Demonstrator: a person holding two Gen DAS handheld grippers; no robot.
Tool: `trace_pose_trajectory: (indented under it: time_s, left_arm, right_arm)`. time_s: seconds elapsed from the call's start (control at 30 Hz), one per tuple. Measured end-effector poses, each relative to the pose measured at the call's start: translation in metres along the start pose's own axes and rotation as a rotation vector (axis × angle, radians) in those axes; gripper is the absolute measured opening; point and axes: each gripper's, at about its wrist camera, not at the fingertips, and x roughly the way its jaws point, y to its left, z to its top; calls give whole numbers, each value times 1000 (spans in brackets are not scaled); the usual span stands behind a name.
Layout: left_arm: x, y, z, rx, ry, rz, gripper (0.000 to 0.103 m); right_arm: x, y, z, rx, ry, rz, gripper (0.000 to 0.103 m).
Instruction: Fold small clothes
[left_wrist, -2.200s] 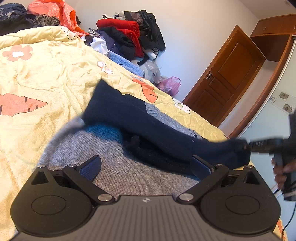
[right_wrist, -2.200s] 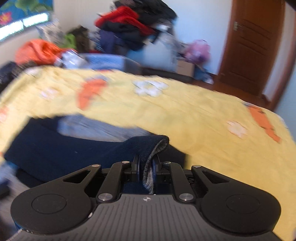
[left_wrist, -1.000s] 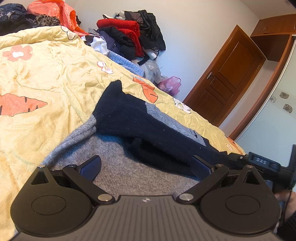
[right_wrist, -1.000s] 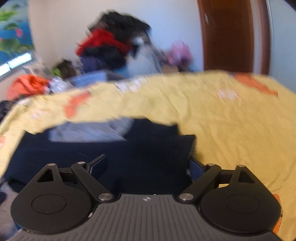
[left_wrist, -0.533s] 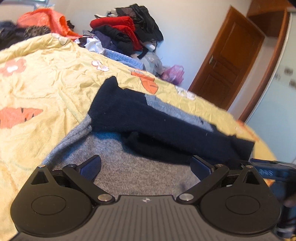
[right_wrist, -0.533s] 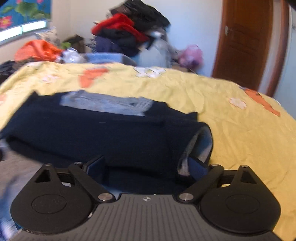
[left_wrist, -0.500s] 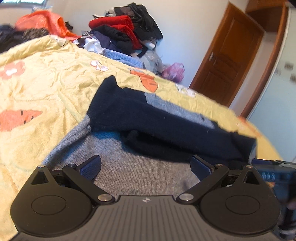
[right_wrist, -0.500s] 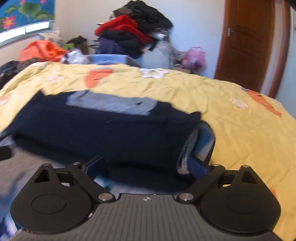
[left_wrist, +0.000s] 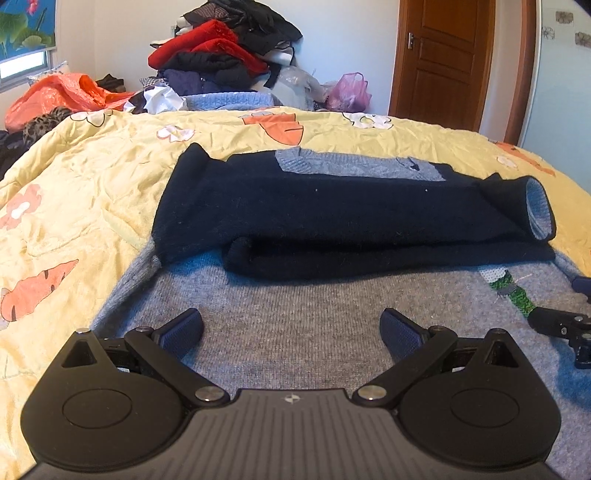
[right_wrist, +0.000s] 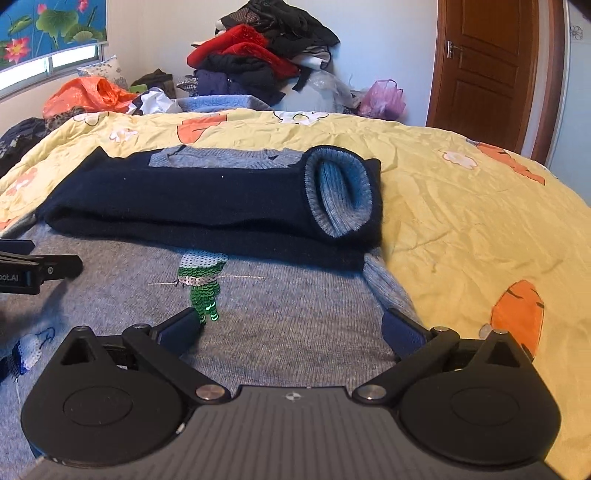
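A small grey sweater (left_wrist: 295, 314) with navy sleeves (left_wrist: 332, 218) lies flat on the yellow bedspread (left_wrist: 74, 184). Both navy sleeves are folded across its chest, and one open cuff (right_wrist: 341, 192) faces the right wrist camera. A green sequin figure (right_wrist: 201, 284) shows on the grey front (right_wrist: 277, 314). My left gripper (left_wrist: 291, 332) is open and empty, low over the sweater's hem. My right gripper (right_wrist: 290, 328) is open and empty over the hem's right part, and its tip shows in the left wrist view (left_wrist: 561, 325).
A heap of red, black and blue clothes (left_wrist: 225, 59) and an orange bag (left_wrist: 62, 96) lie beyond the bed's far edge. A pink bag (left_wrist: 351, 92) and a brown door (left_wrist: 443, 62) stand at the back right. Yellow bedspread (right_wrist: 480, 221) extends to the right.
My right gripper let go of the navy sleeve, which now lies folded across the chest. Both grippers drew back to the hem side and both views turned square to the sweater.
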Motion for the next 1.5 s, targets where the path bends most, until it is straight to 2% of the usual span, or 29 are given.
trace_pose_trajectory:
  time_s: [0.2,0.27,0.33,0.43,0.47,0.67,0.7,0.77,0.8,0.83,0.9,0.93,1.03,1.1,1.23,1.3,1.37,1.5]
  left_arm:
    - [-10,-7,-7,64,-11,29,103]
    - [-11,-2,-8,34,-15,16,103]
    - [-10,3,-7,-4,-17,12,103]
    - [-9,4,-6,-14,-17,19,103]
    - [-9,3,-6,-8,-15,19,103]
    - [-10,6,-6,-19,-20,9,103]
    - [-10,7,-6,-22,-21,7,103]
    - [-10,7,-6,-25,-22,3,103]
    - [-10,8,-6,-27,-22,-1,103]
    - [-10,9,-5,-29,-21,-4,103]
    - [-9,9,-5,-31,-22,-11,103]
    - [-9,10,-5,-33,-23,-17,103]
    - [-9,11,-4,-38,-23,-25,103]
    - [-8,9,-4,-29,-18,-19,103]
    - [-5,1,-3,10,-2,15,103]
    - [-5,2,-3,7,-1,14,103]
    - [-6,1,-4,8,-2,20,103]
    - [-8,2,-6,5,-5,24,103]
  right_arm:
    - [2,1,1,0,0,0,103]
    - [1,1,1,-1,-7,-4,102]
    - [-7,2,1,4,-62,9,98]
    - [-22,-2,17,74,-211,61,103]
    - [-21,-4,25,96,-227,93,103]
    - [27,-22,73,187,-109,211,102]
    - [33,-32,78,223,-96,193,97]
    - [30,-54,82,336,-131,-25,99]
    - [22,-68,78,428,-167,-105,99]
    - [12,-82,72,515,-202,-102,99]
    - [-3,-98,58,596,-216,35,101]
    - [-10,-98,51,594,-214,83,102]
    - [-29,-79,36,495,-188,150,102]
    - [-29,-59,30,395,-128,209,103]
    - [-9,-10,20,129,-33,88,102]
    - [2,0,12,79,6,30,103]
    - [-3,11,4,-4,1,-12,103]
    - [-23,13,-11,-8,20,-14,103]
